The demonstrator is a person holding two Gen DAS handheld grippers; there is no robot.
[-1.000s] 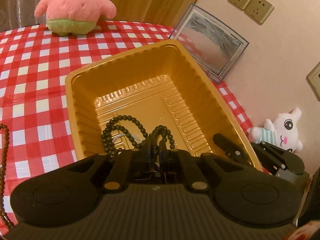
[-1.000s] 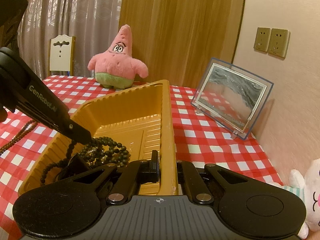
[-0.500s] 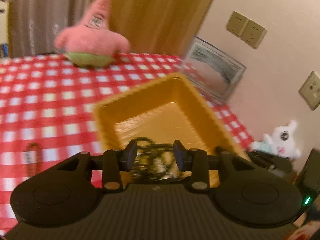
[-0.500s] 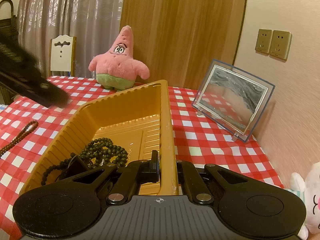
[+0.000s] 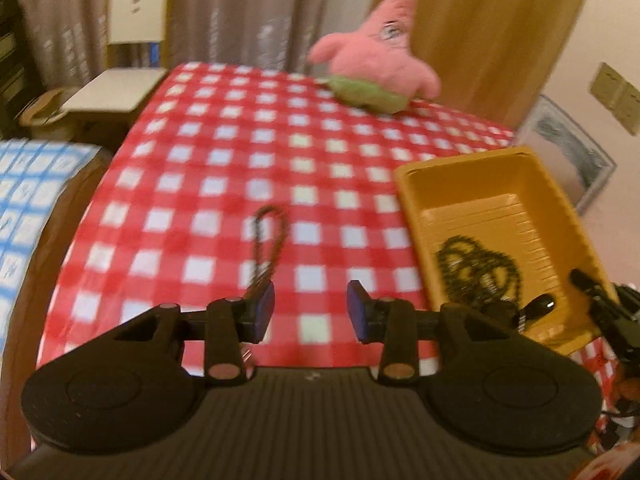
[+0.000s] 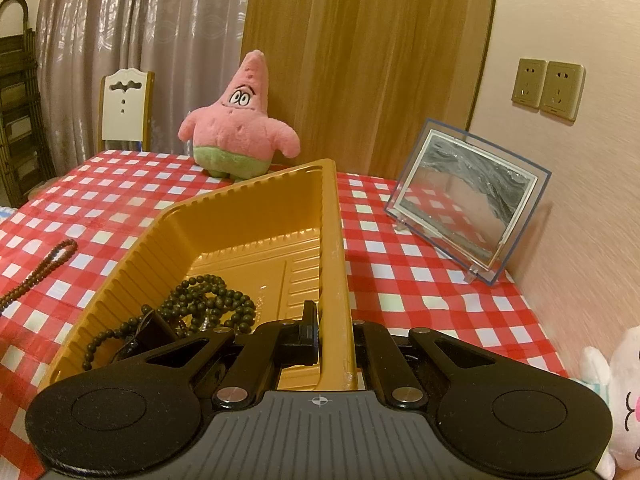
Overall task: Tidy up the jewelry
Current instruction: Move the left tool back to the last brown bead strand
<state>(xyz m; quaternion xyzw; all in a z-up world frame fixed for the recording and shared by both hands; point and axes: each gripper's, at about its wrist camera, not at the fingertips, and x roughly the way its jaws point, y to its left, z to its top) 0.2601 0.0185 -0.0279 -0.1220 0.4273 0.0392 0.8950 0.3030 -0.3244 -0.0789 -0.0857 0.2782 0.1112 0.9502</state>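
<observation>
Beads (image 6: 208, 304) lie in the gold tray (image 6: 240, 216), whose wall the right gripper (image 6: 334, 344) pinches; only the left view shows the spread left gripper (image 5: 310, 312) near the brown strand (image 5: 268, 240) on the bench (image 5: 200, 160).

The left gripper (image 5: 311, 311) has let go, spread wide, swung off the tray (image 5: 408, 184).

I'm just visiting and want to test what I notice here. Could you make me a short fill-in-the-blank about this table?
1. The dark bead necklace lies inside the ____ tray.
2. The right gripper is shut on the tray's ____.
3. The brown bead strand lies on the ____ tablecloth.
4. The left gripper is ____ and holds nothing.

Missing words: gold; wall; checkered; open
</observation>
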